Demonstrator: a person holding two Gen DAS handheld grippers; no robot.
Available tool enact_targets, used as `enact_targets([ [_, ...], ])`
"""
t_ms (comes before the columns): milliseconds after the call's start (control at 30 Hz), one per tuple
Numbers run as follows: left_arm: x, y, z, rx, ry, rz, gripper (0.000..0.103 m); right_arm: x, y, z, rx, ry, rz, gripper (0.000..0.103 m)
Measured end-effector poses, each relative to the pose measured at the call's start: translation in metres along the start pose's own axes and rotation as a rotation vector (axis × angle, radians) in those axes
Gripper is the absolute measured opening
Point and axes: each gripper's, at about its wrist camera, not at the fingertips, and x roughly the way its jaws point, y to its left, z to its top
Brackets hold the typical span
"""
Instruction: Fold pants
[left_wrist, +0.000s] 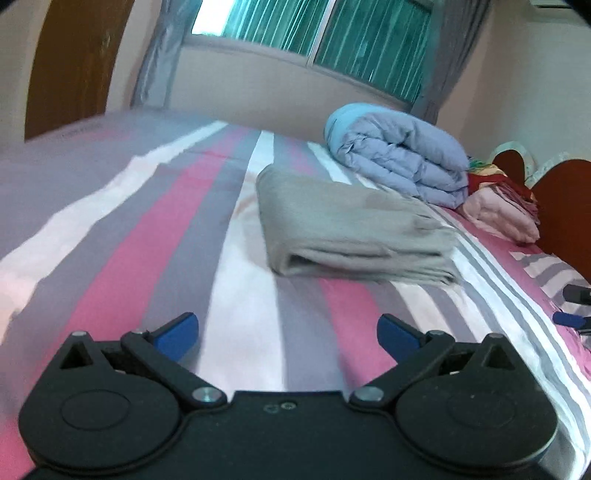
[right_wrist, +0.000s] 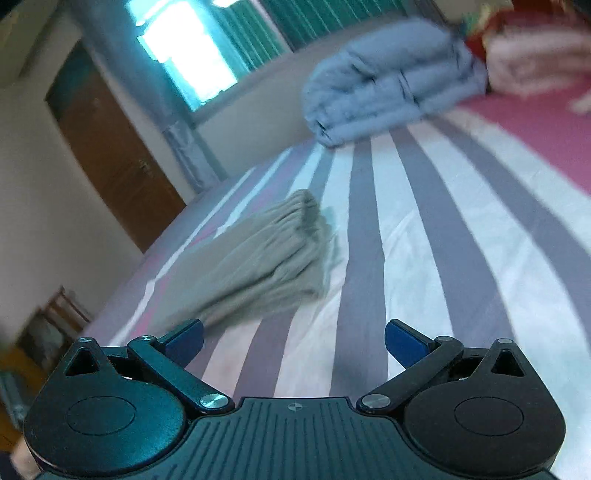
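Bed (left_wrist: 129, 229): big, with pink, grey and white stripes.
Blue quilt (left_wrist: 399, 155): rolled up, far right on the bed.
Pants (left_wrist: 347, 229): grey, folded flat, mid bed, near the quilt.
Left gripper (left_wrist: 288, 332): jaws wide apart, holding nothing.
Right gripper (right_wrist: 293, 341): jaws wide apart, holding nothing, pants just beyond its left side.

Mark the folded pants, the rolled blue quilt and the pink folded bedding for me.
folded pants (left_wrist: 351, 229), left wrist view, on the flat top layer.
rolled blue quilt (left_wrist: 402, 155), left wrist view, on the rounded upper side.
pink folded bedding (left_wrist: 498, 218), left wrist view, on its top fold near the headboard.
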Motion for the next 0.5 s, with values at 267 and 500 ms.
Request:
enact_targets([
  [267, -0.090, -0.060, -0.023, 0.087, -0.071, 0.064, 0.097, -0.077, 0.075, -0.074, -0.151, -0.087, -0.088, 0.103],
  [500, -0.142, -0.102, -0.044, 0.126, -0.086, 0.020, 0.097, -0.129, 0.121, -0.123, -0.196, -0.113, -0.102, 0.103],
])
